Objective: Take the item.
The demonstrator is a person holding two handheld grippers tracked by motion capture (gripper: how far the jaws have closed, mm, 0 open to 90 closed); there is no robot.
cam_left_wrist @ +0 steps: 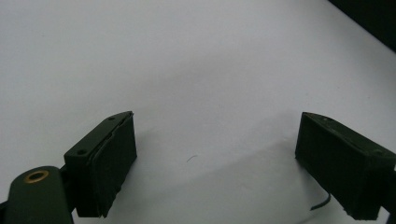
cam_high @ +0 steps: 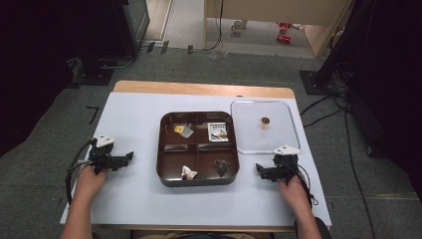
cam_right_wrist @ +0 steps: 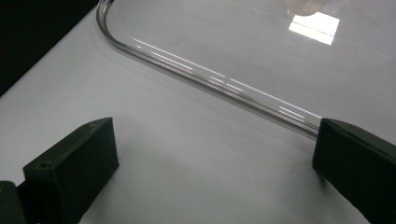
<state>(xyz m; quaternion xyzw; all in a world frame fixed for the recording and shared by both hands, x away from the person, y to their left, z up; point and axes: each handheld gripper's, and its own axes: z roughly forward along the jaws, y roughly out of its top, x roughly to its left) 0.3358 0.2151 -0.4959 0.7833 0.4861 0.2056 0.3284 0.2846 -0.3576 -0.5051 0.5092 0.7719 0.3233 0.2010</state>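
One brown four-compartment tray (cam_high: 198,177) sits mid-table, one clear lid (cam_high: 249,142) just beside it on the right. The left gripper (cam_high: 130,156) and right gripper (cam_high: 258,168) (two in all) rest on the white table cover (cam_high: 134,114), jaws spread and empty, flanking the tray. Grey carpet surrounds the table.

A: High view?
B: Overhead, facing forward and down at the white rectangular table (cam_high: 134,114).
A: Gripper views?
B: Close, low over that table (cam_left_wrist: 187,70); the right one shares the clear plastic lid (cam_right_wrist: 261,51) (cam_high: 264,127).

tray (cam_high: 166,149) mid-table, clear lid (cam_high: 249,139) right, grippers flanking
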